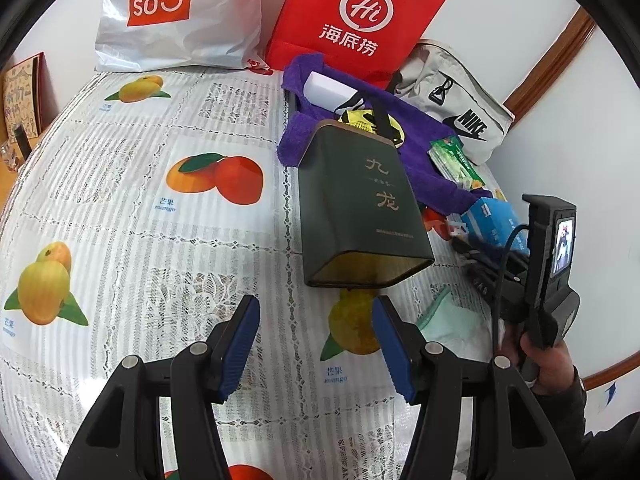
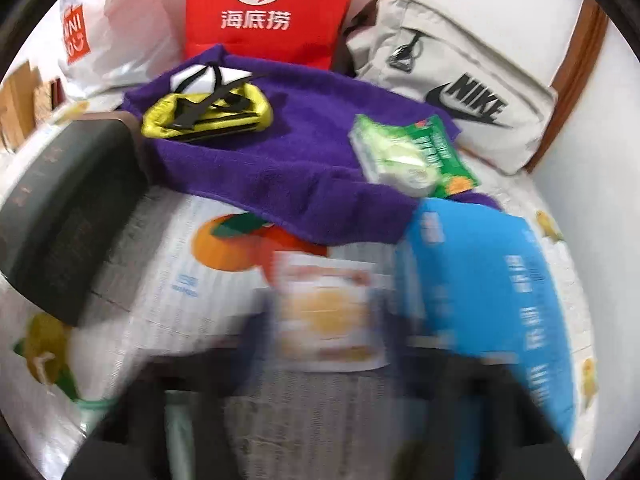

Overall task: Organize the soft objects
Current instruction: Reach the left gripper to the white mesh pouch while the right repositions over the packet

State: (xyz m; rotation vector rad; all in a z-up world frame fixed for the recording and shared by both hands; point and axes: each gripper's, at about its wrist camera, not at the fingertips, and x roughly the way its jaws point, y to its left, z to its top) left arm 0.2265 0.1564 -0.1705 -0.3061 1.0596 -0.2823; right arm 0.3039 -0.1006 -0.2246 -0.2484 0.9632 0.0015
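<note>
On the table under your left wrist camera, your left gripper point(image 1: 316, 344) hovers with its blue-padded jaws spread apart and nothing between them, above the white lace tablecloth printed with mangoes point(image 1: 120, 208). Just ahead lies a dark green flat paper bag with gold characters point(image 1: 360, 208), its top edge resting on the crumpled purple terry towel point(image 1: 424, 152). That towel looks thick and rumpled, and a green-and-white soft packet point(image 1: 456, 164) sits on it. Behind stand a white plastic Miniso bag point(image 1: 176, 16), a red paper carrier bag point(image 1: 356, 20) and a grey Nike fabric pouch point(image 1: 452, 100). Far right, your hand point(image 1: 548, 360) holds the other tool.

Through your right wrist camera, heavily blurred, the right gripper point(image 2: 328, 368) is clenched shut; whether it pinches the blurred white-and-orange packet point(image 2: 328, 312) in front of it I cannot tell. A blue soft pack point(image 2: 488, 288) lies just right of it, touching the towel's near edge.
</note>
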